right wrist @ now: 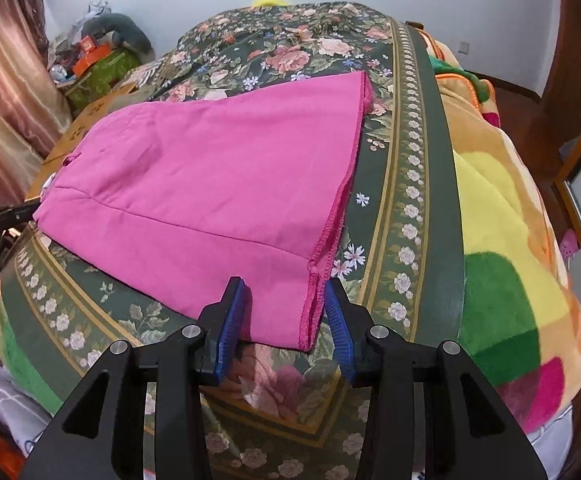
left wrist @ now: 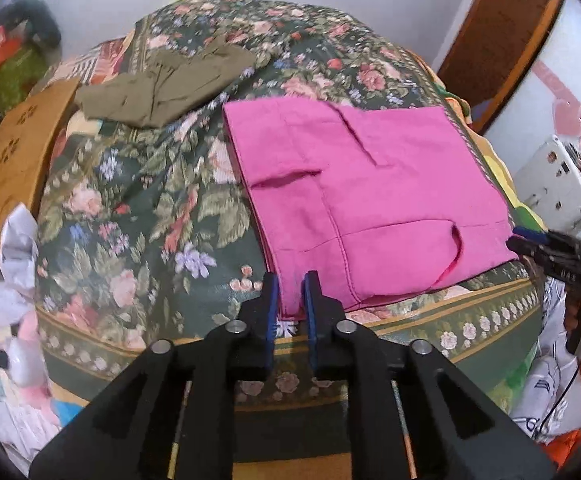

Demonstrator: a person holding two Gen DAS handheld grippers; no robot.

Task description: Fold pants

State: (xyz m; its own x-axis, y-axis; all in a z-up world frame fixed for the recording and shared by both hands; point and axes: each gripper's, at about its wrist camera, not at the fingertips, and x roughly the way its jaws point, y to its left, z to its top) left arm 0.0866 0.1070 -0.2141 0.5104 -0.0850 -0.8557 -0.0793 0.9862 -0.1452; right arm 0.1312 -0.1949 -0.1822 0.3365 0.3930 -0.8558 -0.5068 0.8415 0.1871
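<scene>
Pink pants (left wrist: 370, 192) lie flat on a floral bedspread (left wrist: 138, 208), waist end with pockets toward the left gripper. My left gripper (left wrist: 291, 304) has its blue pads narrowly apart on either side of the near waist corner, which lies between them. In the right wrist view the pants (right wrist: 218, 184) show their hemmed leg end. My right gripper (right wrist: 286, 320) is open, its blue pads on either side of the near hem corner. The right gripper also shows at the right edge of the left wrist view (left wrist: 550, 248).
Olive green folded trousers (left wrist: 162, 84) lie at the far left of the bed. A cardboard box (left wrist: 14, 160) stands off the left side. A colourful fleece blanket (right wrist: 502, 248) covers the right side. Clutter (right wrist: 90, 56) sits by the wall.
</scene>
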